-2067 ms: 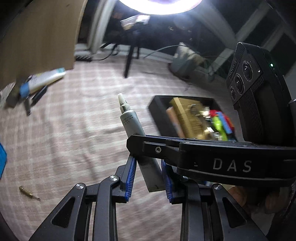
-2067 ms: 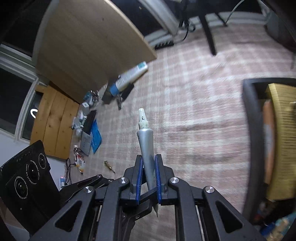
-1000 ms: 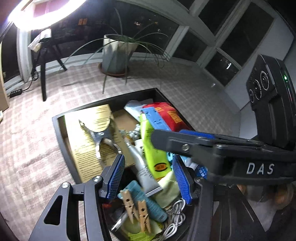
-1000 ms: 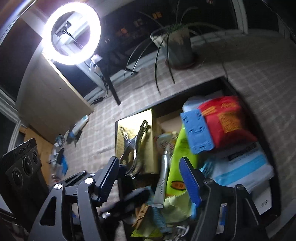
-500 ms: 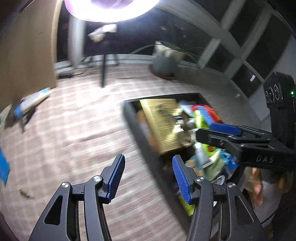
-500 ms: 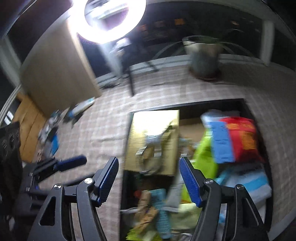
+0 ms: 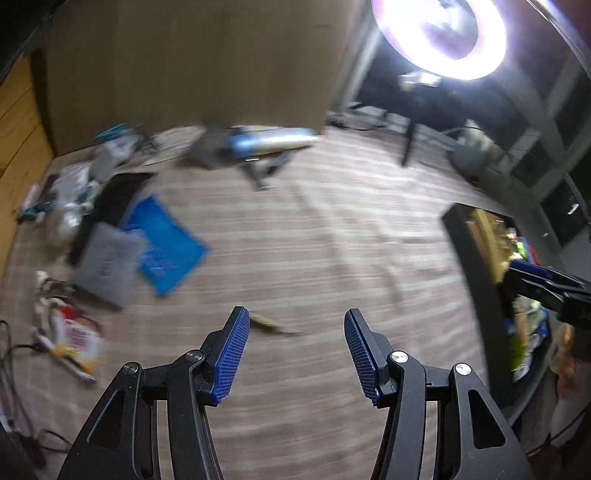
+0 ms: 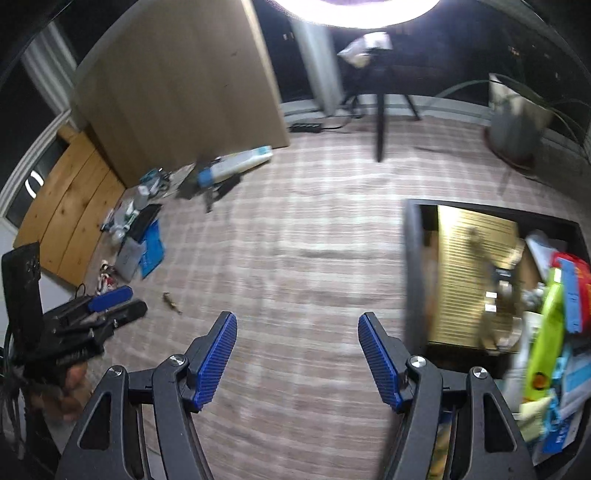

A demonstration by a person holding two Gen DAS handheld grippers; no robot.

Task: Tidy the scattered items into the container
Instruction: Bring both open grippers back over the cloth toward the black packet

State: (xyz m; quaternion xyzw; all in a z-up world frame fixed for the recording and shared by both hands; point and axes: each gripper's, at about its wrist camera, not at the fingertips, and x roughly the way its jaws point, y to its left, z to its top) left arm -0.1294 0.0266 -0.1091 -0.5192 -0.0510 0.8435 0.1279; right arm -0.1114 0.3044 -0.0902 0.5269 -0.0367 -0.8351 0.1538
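Note:
My left gripper (image 7: 295, 325) hangs open over the striped carpet with nothing between its blue pads. Just past its fingertips lies a small brass item (image 7: 273, 325), blurred by motion. My right gripper (image 8: 297, 332) is open and empty too, over bare carpet left of the black container (image 8: 412, 258). The container holds a gold box (image 8: 472, 273), a green packet (image 8: 546, 343) and several other things. Scattered items lie at the far left: a blue pouch (image 7: 166, 247), a grey pouch (image 7: 107, 266) and a white and blue tube (image 7: 269, 140). Each view shows the other gripper at its edge.
A wooden board (image 8: 177, 88) leans behind the scattered pile. A ring light (image 7: 439, 33) on a dark stand (image 8: 380, 125) glares at the back, with a potted plant (image 8: 517, 125) to its right. Cables (image 7: 14, 350) trail at the far left, beside a red and white packet (image 7: 75, 338).
Both grippers swung left, away from the container and toward the scattered pile. The metal tube gripped two seconds ago was left lying in the container. Both jaws have stayed open.

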